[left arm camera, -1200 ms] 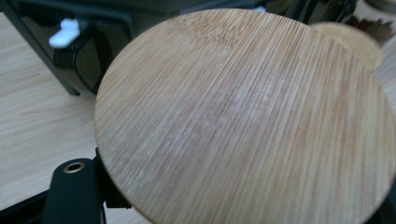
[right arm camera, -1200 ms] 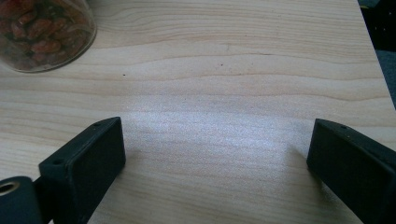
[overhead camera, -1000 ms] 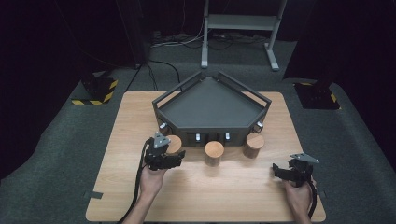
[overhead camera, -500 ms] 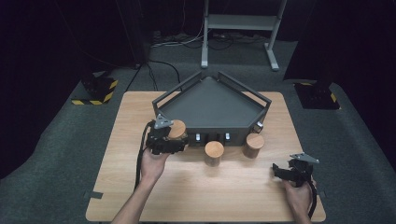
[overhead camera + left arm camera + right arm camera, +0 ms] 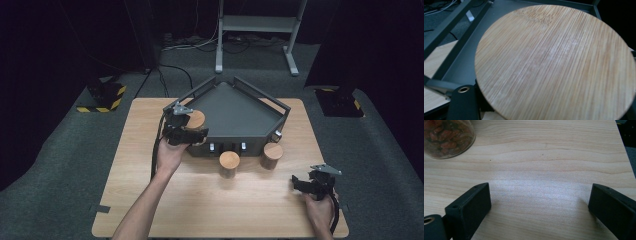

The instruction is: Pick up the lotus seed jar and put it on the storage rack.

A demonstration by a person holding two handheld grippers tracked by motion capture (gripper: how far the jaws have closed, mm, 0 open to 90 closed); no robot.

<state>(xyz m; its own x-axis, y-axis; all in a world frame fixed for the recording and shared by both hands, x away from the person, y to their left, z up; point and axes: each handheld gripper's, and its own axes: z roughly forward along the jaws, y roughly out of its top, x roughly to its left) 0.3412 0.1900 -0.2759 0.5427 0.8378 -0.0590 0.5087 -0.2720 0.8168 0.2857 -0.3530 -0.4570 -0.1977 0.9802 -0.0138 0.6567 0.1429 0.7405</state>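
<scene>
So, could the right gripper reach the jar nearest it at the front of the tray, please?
Probably yes: the right gripper stands open, and only bare table lies between it and that jar.

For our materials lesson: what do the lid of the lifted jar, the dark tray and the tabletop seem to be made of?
Lid: probably bamboo, matt; fine parallel straw-coloured streaks.
Tray: likely metal or plastic, painted dark grey, smooth and satin; the pictures leave it open.
Tabletop: pale wood or wood veneer, lightly sheened; wavy grain lines and a soft glare patch.
</scene>
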